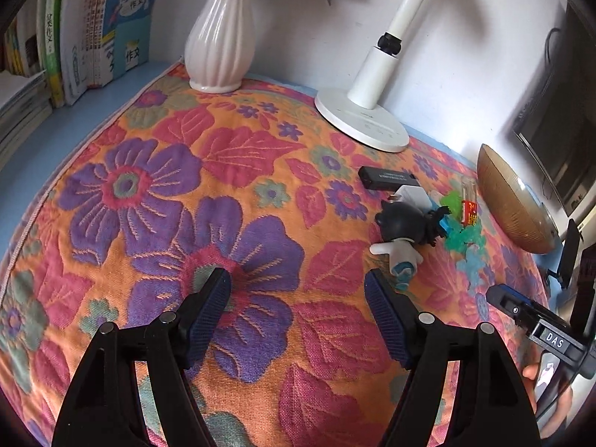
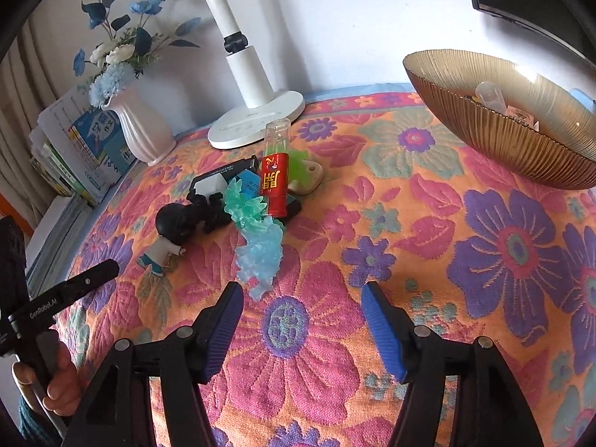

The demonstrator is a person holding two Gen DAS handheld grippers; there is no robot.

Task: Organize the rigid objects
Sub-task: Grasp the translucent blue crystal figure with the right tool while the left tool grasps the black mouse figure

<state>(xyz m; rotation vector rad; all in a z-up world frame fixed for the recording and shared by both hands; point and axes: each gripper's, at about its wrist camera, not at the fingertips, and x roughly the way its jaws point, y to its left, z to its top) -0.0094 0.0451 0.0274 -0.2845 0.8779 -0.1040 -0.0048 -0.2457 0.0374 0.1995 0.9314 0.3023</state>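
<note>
Clutter heaped mid-worktop: red tube (image 2: 275,185), black figurine (image 2: 193,216), crystal toy (image 2: 259,246). Bowl (image 2: 484,126) beside, likely destination, few items inside. Left gripper (image 1: 298,290), right gripper (image 2: 301,301): jaws open, empty, ready to pick.

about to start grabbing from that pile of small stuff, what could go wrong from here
1. The pile is tangled: the red tube leans across the translucent spiky piece and the black-headed figurine, so lifting one may drag or roll the others.
2. The bronze bowl has a sloped, curved underside; a bump on its rim could tip it.
3. Both the left gripper and right gripper are open close to the same pile and could collide.
</note>
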